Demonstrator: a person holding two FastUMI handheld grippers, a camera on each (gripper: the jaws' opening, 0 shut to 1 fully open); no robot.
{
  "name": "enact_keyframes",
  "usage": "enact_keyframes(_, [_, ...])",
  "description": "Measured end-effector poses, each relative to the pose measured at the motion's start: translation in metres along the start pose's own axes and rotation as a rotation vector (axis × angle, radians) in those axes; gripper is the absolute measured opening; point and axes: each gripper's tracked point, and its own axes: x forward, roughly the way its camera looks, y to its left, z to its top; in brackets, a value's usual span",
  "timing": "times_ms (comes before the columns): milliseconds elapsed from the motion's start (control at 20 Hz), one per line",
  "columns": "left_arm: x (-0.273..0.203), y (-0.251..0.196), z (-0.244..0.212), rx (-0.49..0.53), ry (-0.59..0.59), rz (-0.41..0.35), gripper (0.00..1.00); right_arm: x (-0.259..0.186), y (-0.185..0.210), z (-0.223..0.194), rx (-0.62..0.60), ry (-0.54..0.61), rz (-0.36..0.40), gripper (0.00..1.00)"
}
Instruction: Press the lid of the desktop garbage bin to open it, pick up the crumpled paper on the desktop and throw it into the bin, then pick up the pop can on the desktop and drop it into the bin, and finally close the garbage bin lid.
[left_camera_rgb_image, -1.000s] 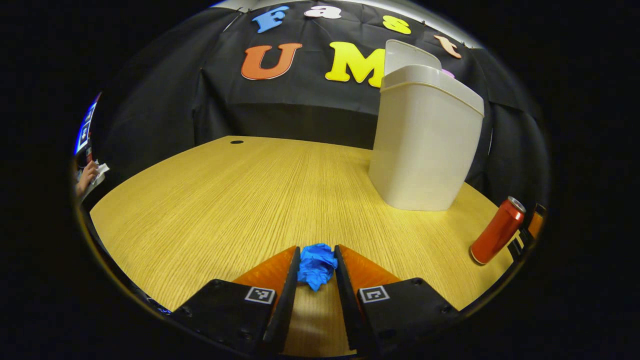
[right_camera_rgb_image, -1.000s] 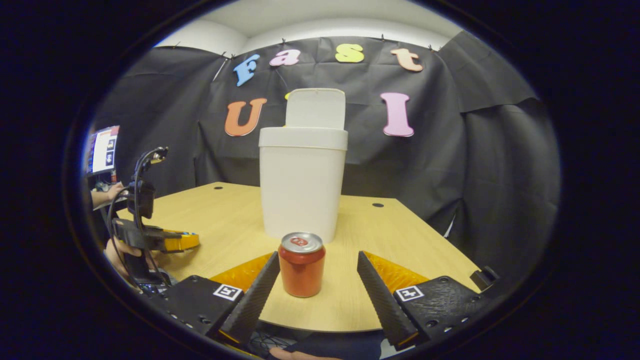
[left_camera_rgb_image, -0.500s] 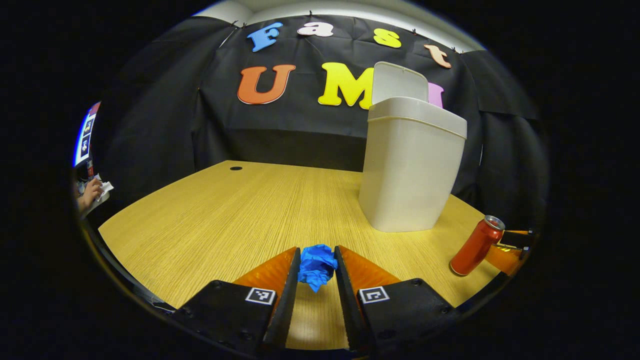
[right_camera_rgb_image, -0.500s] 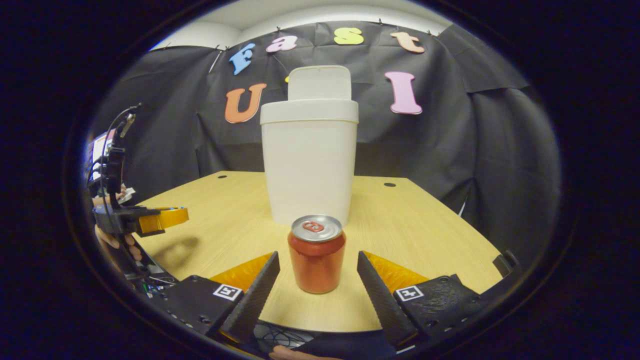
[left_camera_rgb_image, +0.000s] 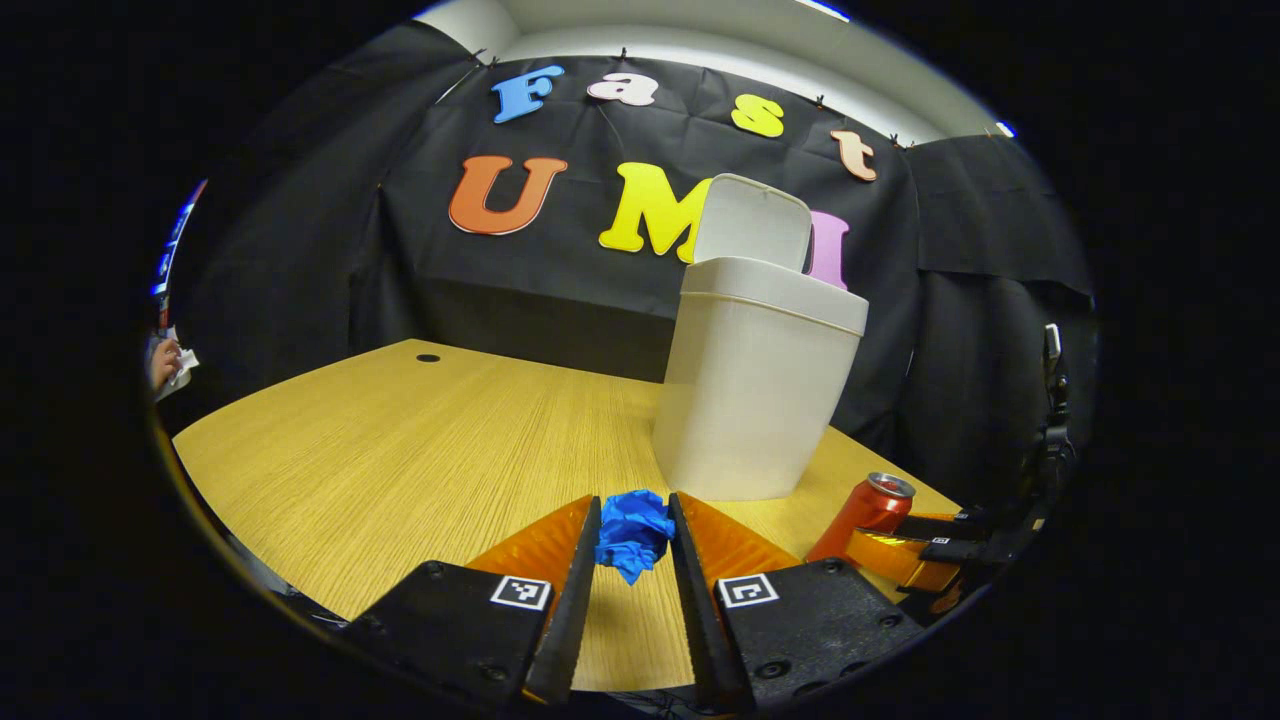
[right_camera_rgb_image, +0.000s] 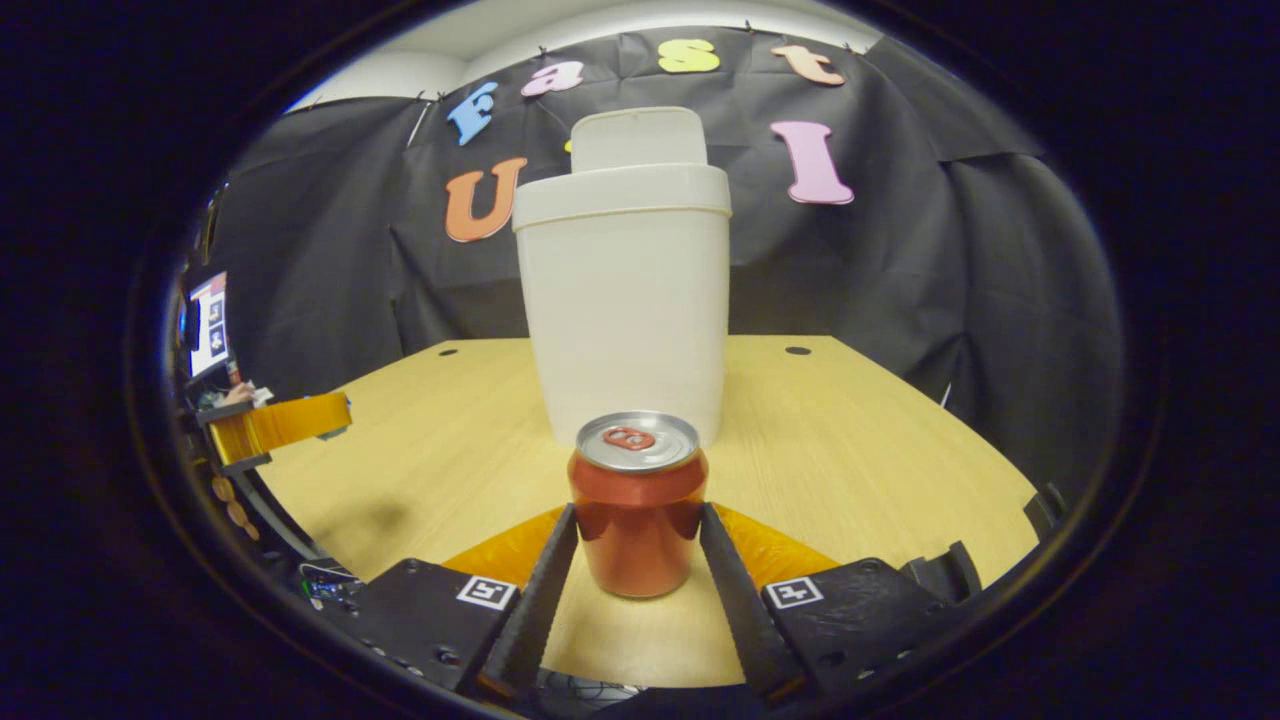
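Already both loads are gripped, with the tall white plastic bin open.
Your left gripper pinches the crumpled blue paper above the wooden desk; your right gripper clamps the red pop can near the bin, so each can drop in turn.

Left gripper is clamped on the crumpled paper; right gripper squeezes the pop can, both low before the bin.

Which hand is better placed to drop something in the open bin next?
Left. Its tool is shut on the crumpled paper, which goes first, with the bin lid up. The right tool is closed on the pop can.
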Motion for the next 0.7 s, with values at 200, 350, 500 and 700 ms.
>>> enact_keyframes(200, [-0.005, 0.000, 0.007, 0.052, -0.020, 0.024, 0.46, -0.018, 0.001, 0.032, -0.002, -0.070, 0.004, 0.75])
enact_keyframes(350, [-0.011, -0.002, 0.011, 0.090, -0.024, 0.031, 0.47, -0.037, 0.005, 0.060, -0.020, -0.140, 0.006, 0.75])
enact_keyframes(500, [-0.016, 0.000, 0.014, 0.119, -0.014, 0.070, 0.47, -0.060, 0.013, 0.086, -0.024, -0.202, 0.018, 0.75])
enact_keyframes(700, [-0.026, 0.000, 0.023, 0.130, -0.012, 0.095, 0.46, -0.092, 0.018, 0.124, -0.047, -0.290, 0.014, 0.75])
